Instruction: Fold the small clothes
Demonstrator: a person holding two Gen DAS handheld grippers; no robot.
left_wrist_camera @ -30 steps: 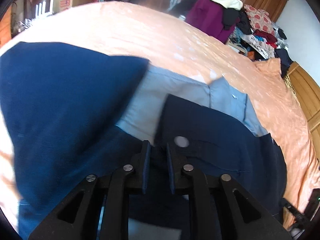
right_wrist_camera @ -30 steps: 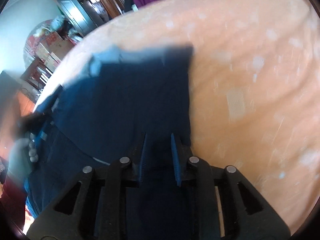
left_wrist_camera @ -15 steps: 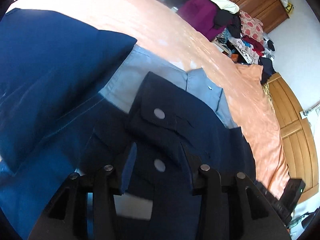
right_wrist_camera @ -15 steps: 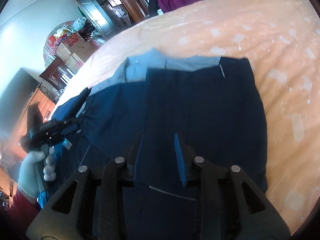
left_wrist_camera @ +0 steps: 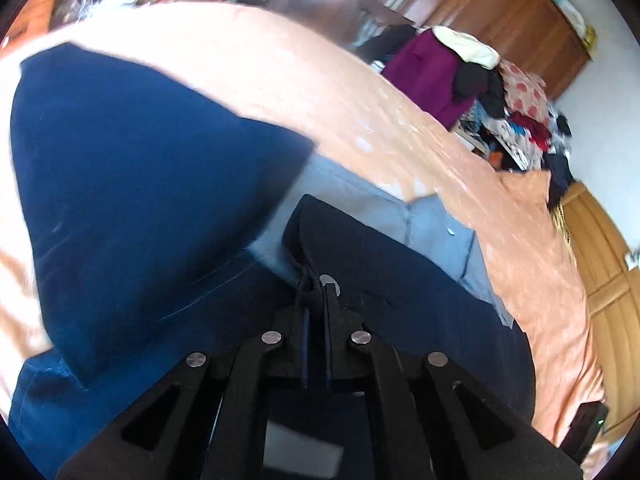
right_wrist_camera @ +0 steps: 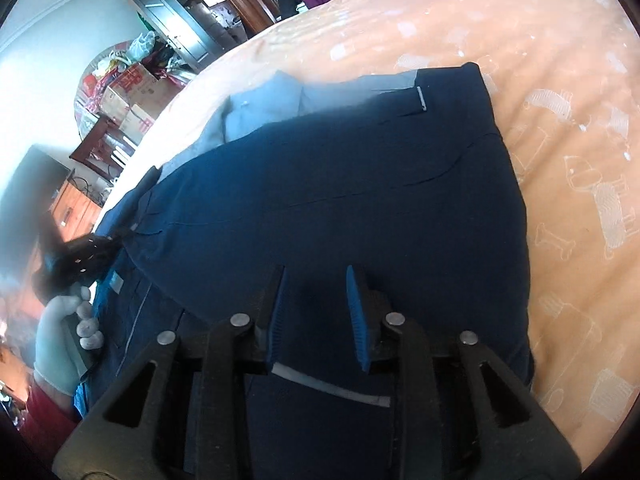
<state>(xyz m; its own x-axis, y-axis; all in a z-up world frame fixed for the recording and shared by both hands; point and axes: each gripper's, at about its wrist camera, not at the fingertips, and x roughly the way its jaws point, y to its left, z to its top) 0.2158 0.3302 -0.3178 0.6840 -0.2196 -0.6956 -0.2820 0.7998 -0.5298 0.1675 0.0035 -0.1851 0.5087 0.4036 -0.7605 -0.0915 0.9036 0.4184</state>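
Note:
A navy shirt with a pale blue collar (left_wrist_camera: 432, 228) lies on the orange bedsheet (left_wrist_camera: 280, 80). My left gripper (left_wrist_camera: 316, 292) is shut on the shirt's dark buttoned edge (left_wrist_camera: 316, 236), which is pinched into a ridge beside a white button (left_wrist_camera: 329, 280). A raised blue sleeve fold (left_wrist_camera: 140, 184) fills the left of that view. In the right wrist view my right gripper (right_wrist_camera: 316, 304) stands open over the navy shirt (right_wrist_camera: 360, 192), nothing between its blue pads (right_wrist_camera: 357, 312). A gloved hand (right_wrist_camera: 64, 336) at far left holds the other gripper.
The orange bedsheet (right_wrist_camera: 560, 120) spreads out to the right of the shirt. A pile of clothes (left_wrist_camera: 480, 80) and wooden wardrobes (left_wrist_camera: 500, 12) stand beyond the bed. Cardboard boxes (right_wrist_camera: 136, 88) and dark furniture sit at the back left.
My left gripper was open half a second ago and has now shut on the shirt's buttoned edge, lifting it. The right gripper stays open and has moved closer above the shirt.

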